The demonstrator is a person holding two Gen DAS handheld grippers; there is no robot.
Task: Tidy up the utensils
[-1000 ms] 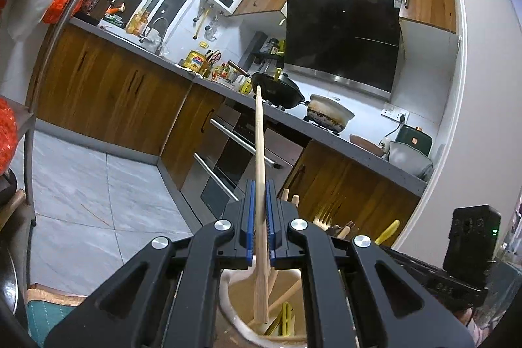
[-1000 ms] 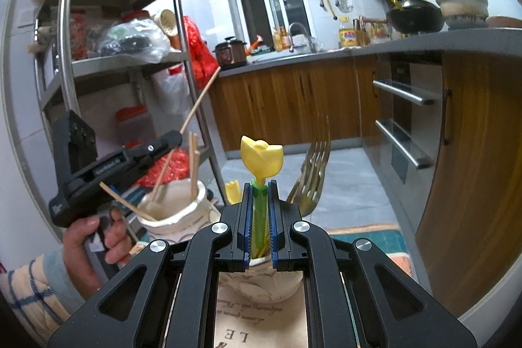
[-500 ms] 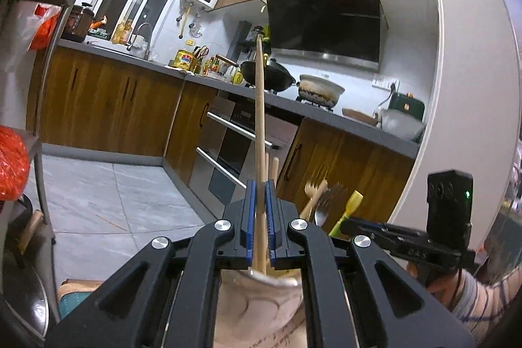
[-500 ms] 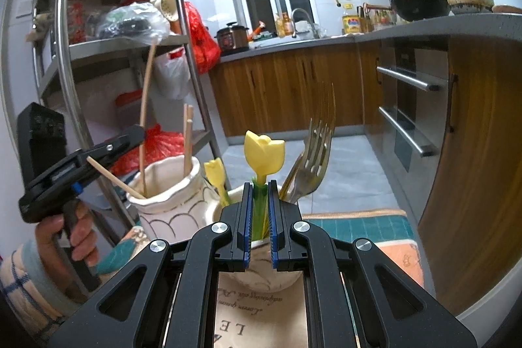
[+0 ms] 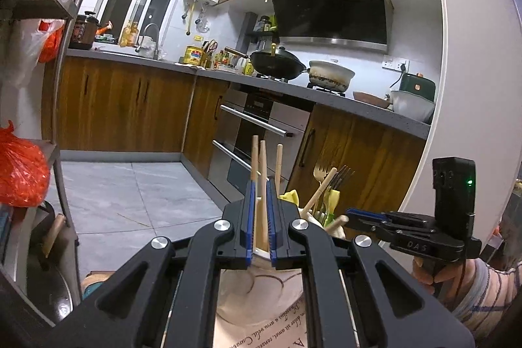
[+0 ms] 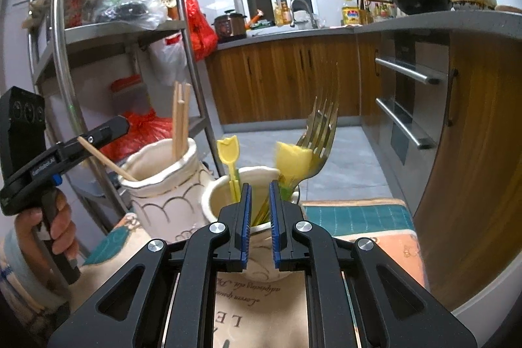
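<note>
Loosely upright in cream jar (image 5: pixel 261 282): three wooden chopsticks (image 5: pixel 262 165), twelve o'clock beyond left gripper (image 5: pixel 260 194), pressed nearly together, empty. Probably light, stiff, smooth; best pinched mid-shaft above rim. Right gripper (image 6: pixel 260 194) slightly parted, empty, fork jar (image 6: pixel 222 194) at twelve o'clock.

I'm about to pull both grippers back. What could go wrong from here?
The slanted chopstick juts from the tall jar beside the left gripper; pulling back could snag it. The right gripper hangs over the rim of the short jar, where tall forks lean; a bump might tip it.
</note>
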